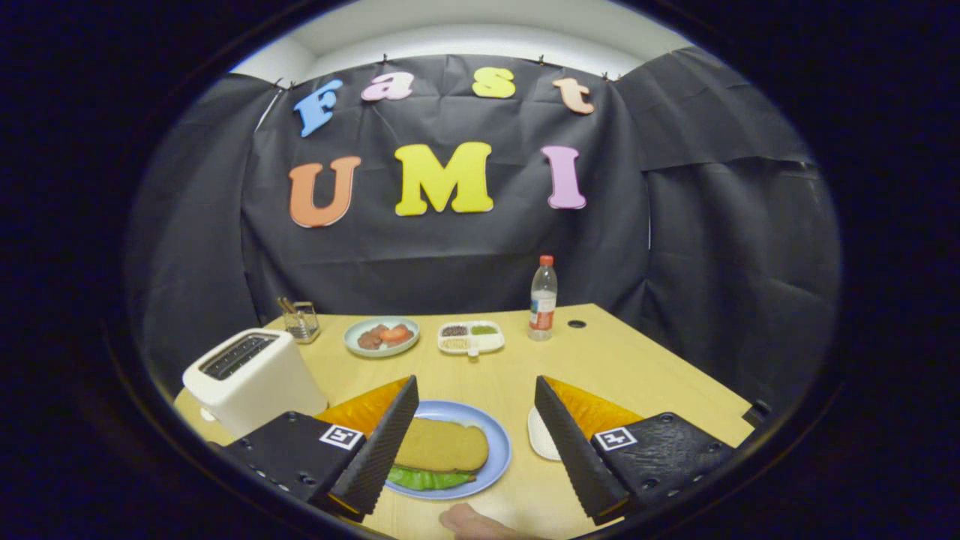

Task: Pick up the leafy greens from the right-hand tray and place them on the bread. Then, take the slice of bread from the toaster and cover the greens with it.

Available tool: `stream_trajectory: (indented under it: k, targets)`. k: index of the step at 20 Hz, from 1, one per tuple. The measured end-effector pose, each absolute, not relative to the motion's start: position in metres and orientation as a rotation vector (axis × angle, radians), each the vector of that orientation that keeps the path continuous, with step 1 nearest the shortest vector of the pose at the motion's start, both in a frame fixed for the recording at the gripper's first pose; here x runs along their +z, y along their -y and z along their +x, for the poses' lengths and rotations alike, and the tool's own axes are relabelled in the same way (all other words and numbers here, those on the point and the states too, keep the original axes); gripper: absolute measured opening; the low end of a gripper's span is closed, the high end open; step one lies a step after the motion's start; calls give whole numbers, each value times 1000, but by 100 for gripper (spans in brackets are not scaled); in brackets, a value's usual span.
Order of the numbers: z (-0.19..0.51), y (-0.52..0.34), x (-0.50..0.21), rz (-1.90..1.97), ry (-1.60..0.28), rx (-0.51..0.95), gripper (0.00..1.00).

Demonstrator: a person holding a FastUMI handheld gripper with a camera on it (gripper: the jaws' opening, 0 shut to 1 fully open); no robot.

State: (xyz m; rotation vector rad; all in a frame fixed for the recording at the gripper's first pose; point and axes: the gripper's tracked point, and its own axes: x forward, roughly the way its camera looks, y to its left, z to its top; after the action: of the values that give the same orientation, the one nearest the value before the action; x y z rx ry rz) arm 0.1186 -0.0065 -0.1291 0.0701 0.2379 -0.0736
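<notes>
Looks like done already: greens under the bread on the blue plate, fingers spread wide and empty either side of the plate, probably just backing off next.

Gripper fingers spread wide, empty; left finger overlaps near-left rim of blue plate and end of bread. Leafy greens on plate, mostly hidden under bread; near edge alone exposed. Right of plate: white tray, largely covered by right finger; contents hidden. Near side of plate: part of hand, cut off. Left of plate: toaster, slot interior too dark to tell. Beyond plate: divided dish, fillings too small to identify.
</notes>
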Motion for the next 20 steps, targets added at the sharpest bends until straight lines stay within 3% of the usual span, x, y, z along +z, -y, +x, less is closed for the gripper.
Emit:
stream_trajectory:
  k: [10, 20]
  targets:
    - [25, 50, -38, 35, -45, -127, 95]
    - [1, 36, -43, 0, -49, -94, 95]
